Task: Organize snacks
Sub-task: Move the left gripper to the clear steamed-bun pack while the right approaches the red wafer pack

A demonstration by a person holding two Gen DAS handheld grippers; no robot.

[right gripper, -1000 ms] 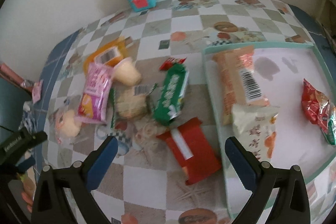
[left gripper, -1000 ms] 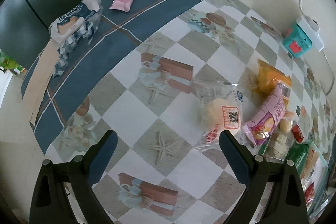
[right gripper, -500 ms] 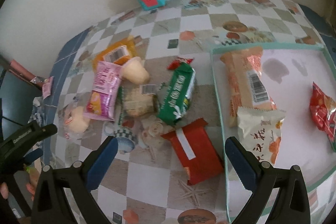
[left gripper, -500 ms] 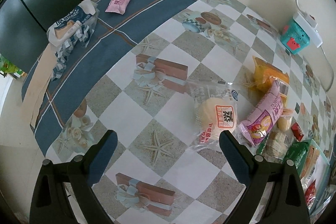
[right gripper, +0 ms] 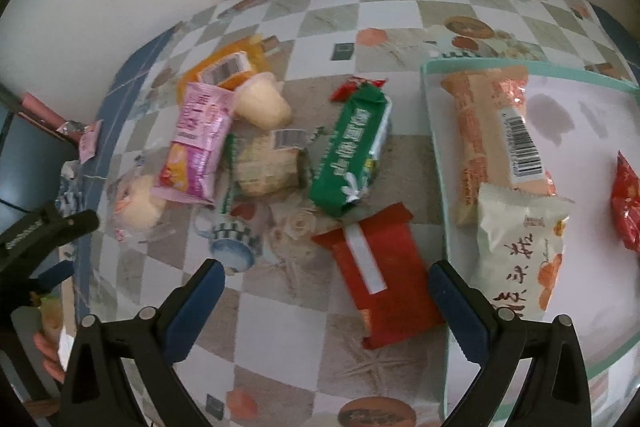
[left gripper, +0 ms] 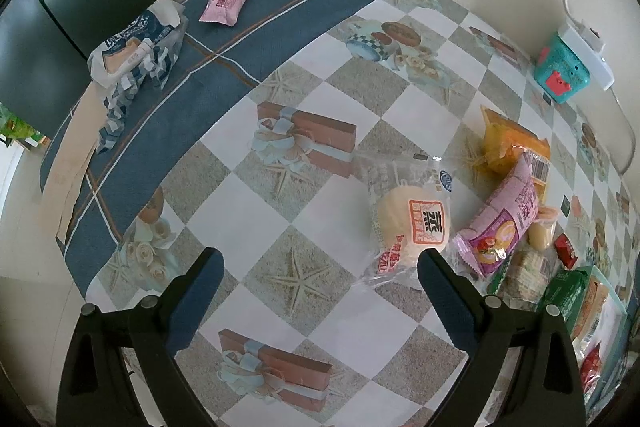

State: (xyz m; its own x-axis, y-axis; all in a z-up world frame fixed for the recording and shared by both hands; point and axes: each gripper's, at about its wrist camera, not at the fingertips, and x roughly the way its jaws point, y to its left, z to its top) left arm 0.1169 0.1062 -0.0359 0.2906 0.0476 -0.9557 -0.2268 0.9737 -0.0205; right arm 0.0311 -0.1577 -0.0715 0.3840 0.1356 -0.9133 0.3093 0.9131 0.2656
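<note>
Both tongs released: left gripper over bare tablecloth; right gripper beside tray rim.

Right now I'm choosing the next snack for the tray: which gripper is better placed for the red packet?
Right. The open right gripper hangs directly over the red packet, beside the tray. The left gripper faces the bun, farther off.

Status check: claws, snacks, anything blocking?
Both claws open, empty. Red packet between right claw's fingers, beside tray. Bun packet near left claw. Nothing blocking.
</note>
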